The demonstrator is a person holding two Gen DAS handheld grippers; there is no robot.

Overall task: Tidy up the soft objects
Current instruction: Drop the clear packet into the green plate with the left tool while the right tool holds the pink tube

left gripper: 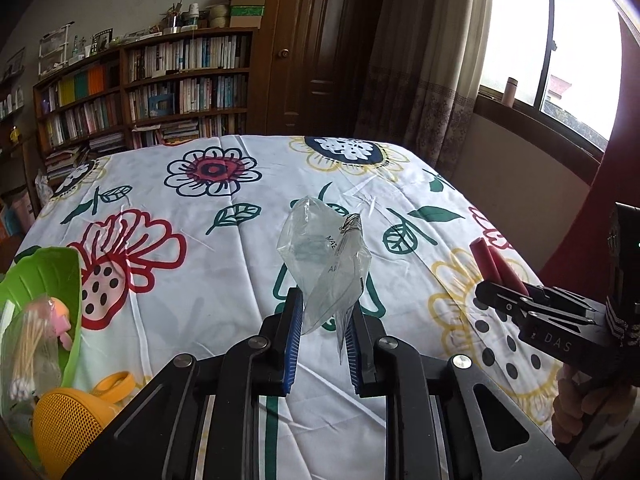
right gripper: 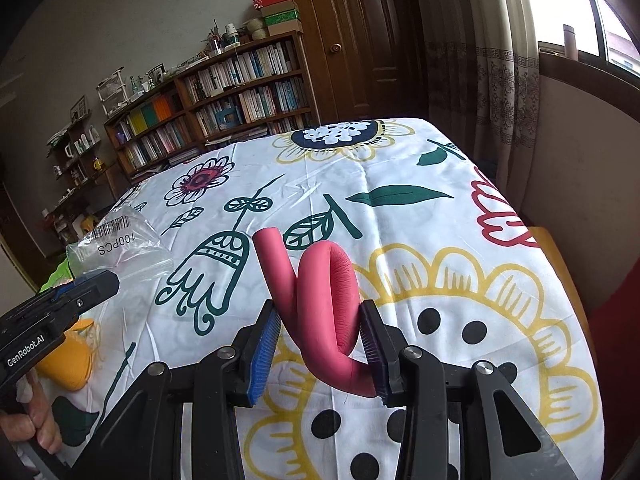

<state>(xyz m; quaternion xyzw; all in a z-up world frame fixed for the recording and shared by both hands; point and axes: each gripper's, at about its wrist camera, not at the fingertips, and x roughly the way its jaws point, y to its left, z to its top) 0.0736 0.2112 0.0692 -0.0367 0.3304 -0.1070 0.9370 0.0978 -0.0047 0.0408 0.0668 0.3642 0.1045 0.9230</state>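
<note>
The left gripper pinches one crumpled clear plastic bag between its blue fingers, lifted above the flowered counter. The right gripper clamps one pink foam tube, bent into a loop. One green bowl sits at left.

Plastic bag left of foam tube, both above the cloth; bowl far left.
</note>
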